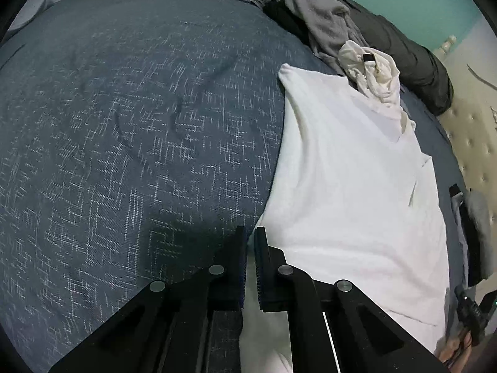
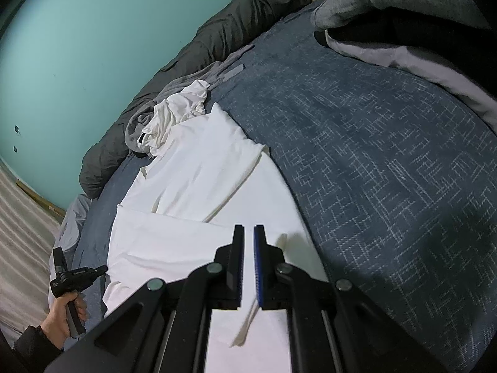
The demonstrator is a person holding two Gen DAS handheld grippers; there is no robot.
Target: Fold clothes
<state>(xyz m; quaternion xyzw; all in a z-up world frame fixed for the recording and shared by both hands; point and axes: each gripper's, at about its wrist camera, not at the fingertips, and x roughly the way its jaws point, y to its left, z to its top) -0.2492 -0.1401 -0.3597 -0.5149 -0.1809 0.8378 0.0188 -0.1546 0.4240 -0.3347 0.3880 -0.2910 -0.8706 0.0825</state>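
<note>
A bed under a blue cross-hatched cover fills both views. A white shirt lies spread flat on it, at three o'clock in the left wrist view. Crumpled white and grey clothes sit beyond it at one o'clock. The left claw is pinched on the shirt's edge. The right claw is closed on a fold of the same shirt.

The shirt lies flat on the bed under my claws, a crumpled garment beyond it by the rolled blanket.
</note>
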